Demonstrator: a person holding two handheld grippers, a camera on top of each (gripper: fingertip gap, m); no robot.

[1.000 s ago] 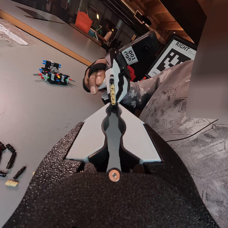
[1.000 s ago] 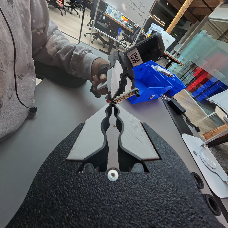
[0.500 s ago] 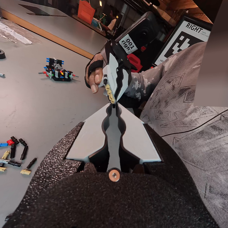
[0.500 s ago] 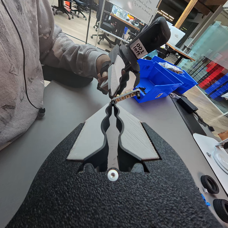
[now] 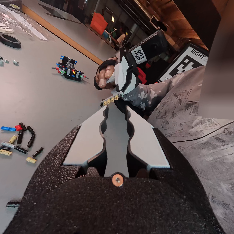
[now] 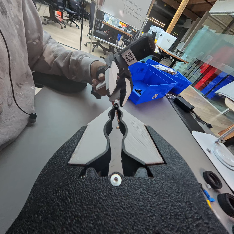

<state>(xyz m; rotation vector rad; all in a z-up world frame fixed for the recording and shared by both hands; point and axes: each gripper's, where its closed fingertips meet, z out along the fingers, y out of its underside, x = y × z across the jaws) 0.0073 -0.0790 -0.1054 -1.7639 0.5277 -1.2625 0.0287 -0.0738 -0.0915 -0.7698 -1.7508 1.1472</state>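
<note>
Your right tool (image 6: 115, 107) clamps one end of the grey beam (image 5: 110, 100) above the surface (image 5: 38, 101); your left tool (image 5: 116, 107) stands spread and empty, the beam's free end just ahead of its tips.

Grey desk (image 6: 152, 114) with a wood-edged border (image 5: 70, 38). Beyond it a light wood floor (image 6: 70, 34), black office chairs (image 6: 96, 43), a whiteboard (image 6: 126, 11) on a stand. Timber post (image 6: 177, 15) and frosted glass partition (image 6: 208, 41) to one side. Stacked red and blue bins (image 6: 212, 81) behind the glass.
</note>
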